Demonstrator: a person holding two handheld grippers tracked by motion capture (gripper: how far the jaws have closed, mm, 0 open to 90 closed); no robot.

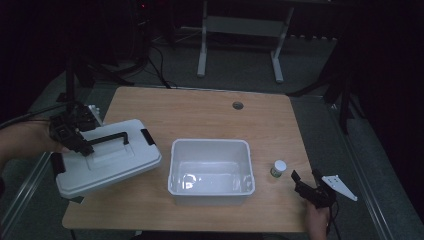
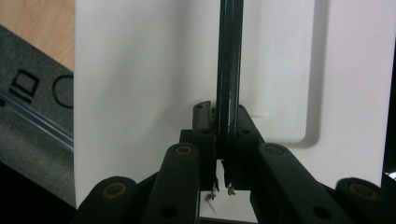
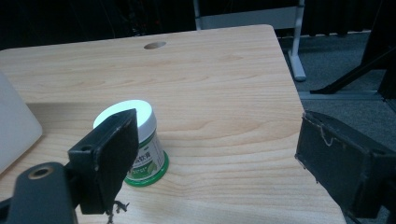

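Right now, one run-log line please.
left gripper: shut on lid handle | lid: tilted, off bin | right gripper: open by jar

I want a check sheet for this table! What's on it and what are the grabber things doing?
Surface: pale wooden table with a round hole near the far edge.
Job's things: white plastic lid with a black handle, tilted at the table's left side; open white plastic tub in the middle; small white-capped jar with a green label right of the tub.
Clutter: nothing seen.
Grippers: left gripper shut on the lid's handle; right gripper open, near the jar but apart from it.
Cables: dark cables on the floor beyond the table.
Surroundings: dark room, grey metal frame legs behind.
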